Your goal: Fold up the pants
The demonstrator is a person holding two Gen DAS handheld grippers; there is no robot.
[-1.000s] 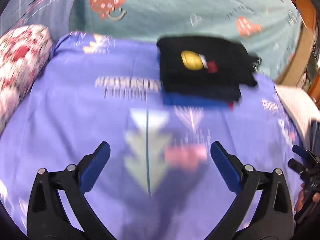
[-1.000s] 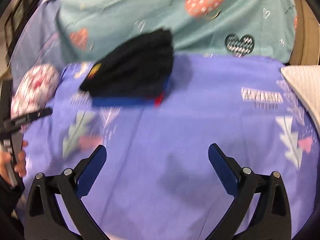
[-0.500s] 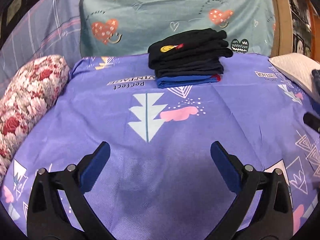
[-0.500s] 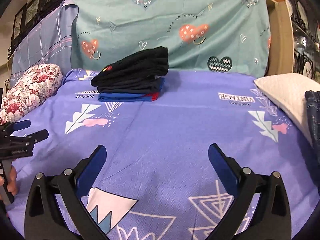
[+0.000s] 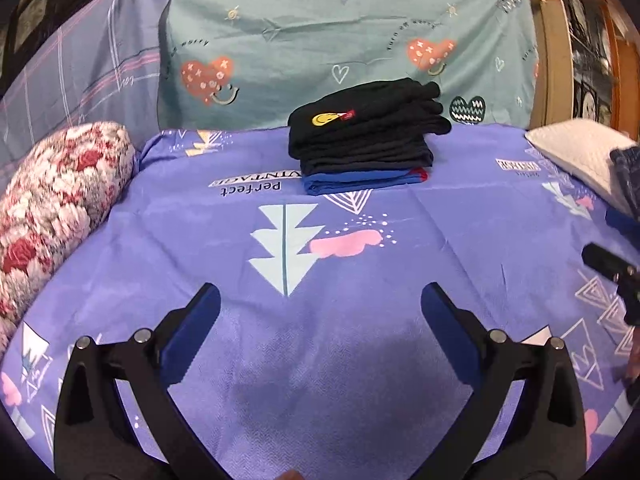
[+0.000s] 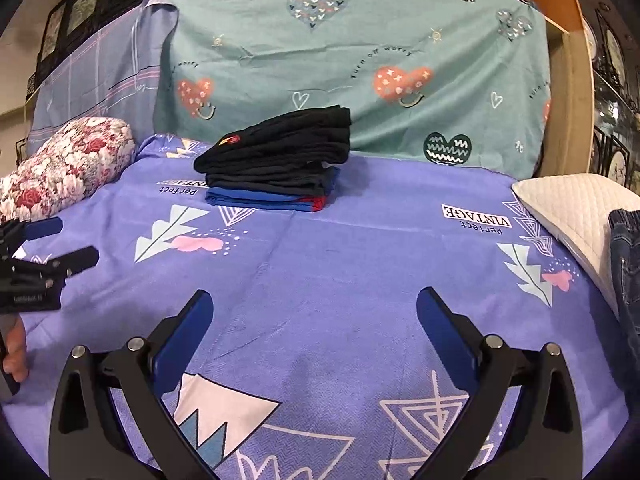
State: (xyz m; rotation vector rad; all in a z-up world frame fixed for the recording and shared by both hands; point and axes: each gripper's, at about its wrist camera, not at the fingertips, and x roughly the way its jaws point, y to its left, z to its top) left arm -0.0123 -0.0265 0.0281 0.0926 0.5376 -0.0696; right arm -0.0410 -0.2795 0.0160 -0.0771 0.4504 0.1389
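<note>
A stack of folded dark pants (image 5: 364, 136) with a blue garment at the bottom sits at the back of the purple bed sheet (image 5: 320, 264); it also shows in the right wrist view (image 6: 276, 160). Blue denim jeans (image 6: 626, 264) lie on a white pillow at the right edge, also glimpsed in the left wrist view (image 5: 626, 172). My left gripper (image 5: 320, 304) is open and empty above the sheet, well short of the stack. My right gripper (image 6: 314, 308) is open and empty above the sheet. The left gripper shows in the right wrist view (image 6: 52, 244).
A floral bolster (image 5: 52, 200) lies along the left side. A white quilted pillow (image 6: 572, 208) lies at the right. A teal heart-print cloth (image 6: 360, 60) covers the backrest behind the stack. A wooden frame (image 6: 568, 80) stands at the far right.
Both grippers have pulled back and up from the folded stack, which now lies farther away. Both stay open. The jeans and pillow have come into view at the right.
</note>
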